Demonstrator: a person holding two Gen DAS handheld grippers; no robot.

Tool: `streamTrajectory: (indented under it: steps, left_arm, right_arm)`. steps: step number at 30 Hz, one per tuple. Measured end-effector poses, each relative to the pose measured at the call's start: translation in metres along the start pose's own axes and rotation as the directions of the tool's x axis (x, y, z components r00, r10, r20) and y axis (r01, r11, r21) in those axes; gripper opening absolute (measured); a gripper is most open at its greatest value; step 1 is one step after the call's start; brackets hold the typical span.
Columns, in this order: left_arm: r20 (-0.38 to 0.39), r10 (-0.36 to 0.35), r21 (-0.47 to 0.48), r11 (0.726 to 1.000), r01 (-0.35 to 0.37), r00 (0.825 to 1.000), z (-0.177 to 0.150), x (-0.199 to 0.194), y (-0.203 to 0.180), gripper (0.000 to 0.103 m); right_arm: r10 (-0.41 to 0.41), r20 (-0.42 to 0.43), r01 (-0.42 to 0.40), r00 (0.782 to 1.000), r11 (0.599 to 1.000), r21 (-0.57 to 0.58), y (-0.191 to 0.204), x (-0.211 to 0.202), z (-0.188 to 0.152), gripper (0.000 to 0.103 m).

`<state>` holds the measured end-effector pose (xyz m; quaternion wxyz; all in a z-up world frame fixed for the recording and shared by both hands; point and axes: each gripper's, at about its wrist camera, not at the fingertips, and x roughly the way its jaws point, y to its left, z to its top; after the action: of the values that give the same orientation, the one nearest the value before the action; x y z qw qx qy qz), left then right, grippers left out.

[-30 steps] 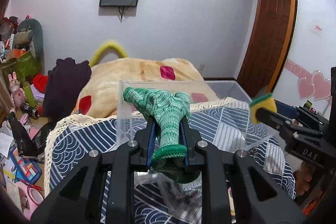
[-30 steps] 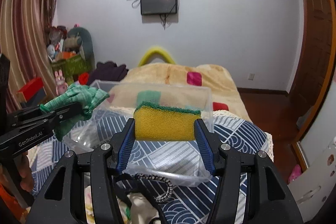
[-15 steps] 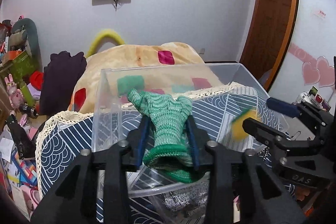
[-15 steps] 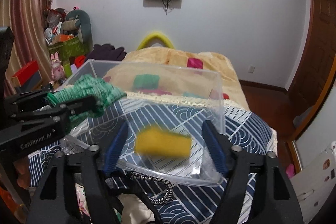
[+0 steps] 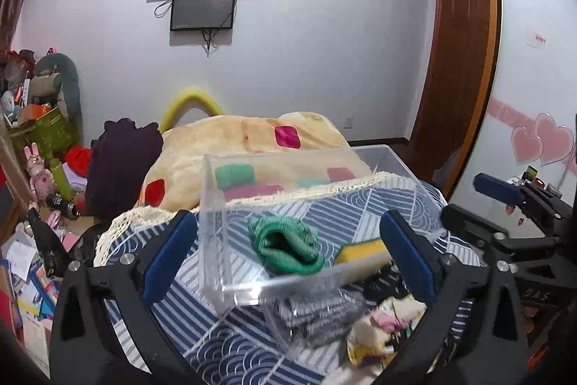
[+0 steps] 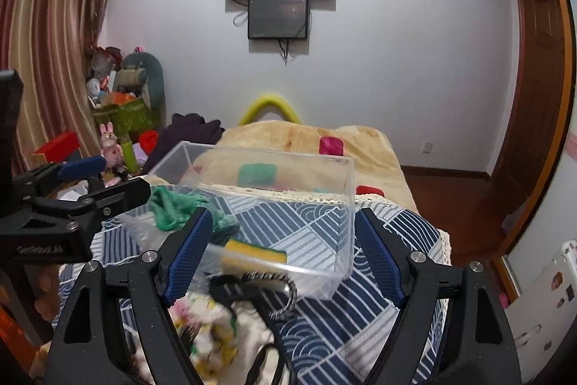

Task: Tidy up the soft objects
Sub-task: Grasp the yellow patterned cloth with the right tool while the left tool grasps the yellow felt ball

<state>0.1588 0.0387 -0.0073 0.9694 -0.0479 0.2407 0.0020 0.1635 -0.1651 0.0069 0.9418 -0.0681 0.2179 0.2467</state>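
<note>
Opening, my left gripper [image 5: 288,251] and right gripper [image 6: 281,253] hold nothing; green glove [image 5: 286,249] and yellow sponge [image 6: 256,253], lengthwise left-right, lie in the clear bin [image 6: 346,190].

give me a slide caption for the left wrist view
Left gripper opening, nothing between its fingers, above a clear box on the bed, with a green glove and yellow sponge lying inside.

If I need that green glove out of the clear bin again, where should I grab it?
Probably the rolled cuff of the green glove, coming from above through the bin's open top. The cuff faces the near wall as the thickest bunched part, and the sponge lies just to its right.
</note>
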Motion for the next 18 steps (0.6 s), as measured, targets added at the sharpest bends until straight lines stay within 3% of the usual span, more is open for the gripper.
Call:
streamTrajectory:
  steps: [7, 18]
  left_arm:
    - [-0.017, 0.026, 0.024, 0.999, -0.026, 1.0, -0.032, -0.029, 0.003, 0.103]
    - [-0.141, 0.062, 0.028, 0.998, -0.058, 0.988, -0.098, -0.037, 0.014, 0.103]
  right_arm:
    - [0.017, 0.012, -0.017, 1.0, 1.0, -0.005, 0.009, -0.022, -0.021, 0.079]
    - [0.039, -0.109, -0.038, 0.993, 0.999, 0.01, 0.021, -0.008, -0.066, 0.079]
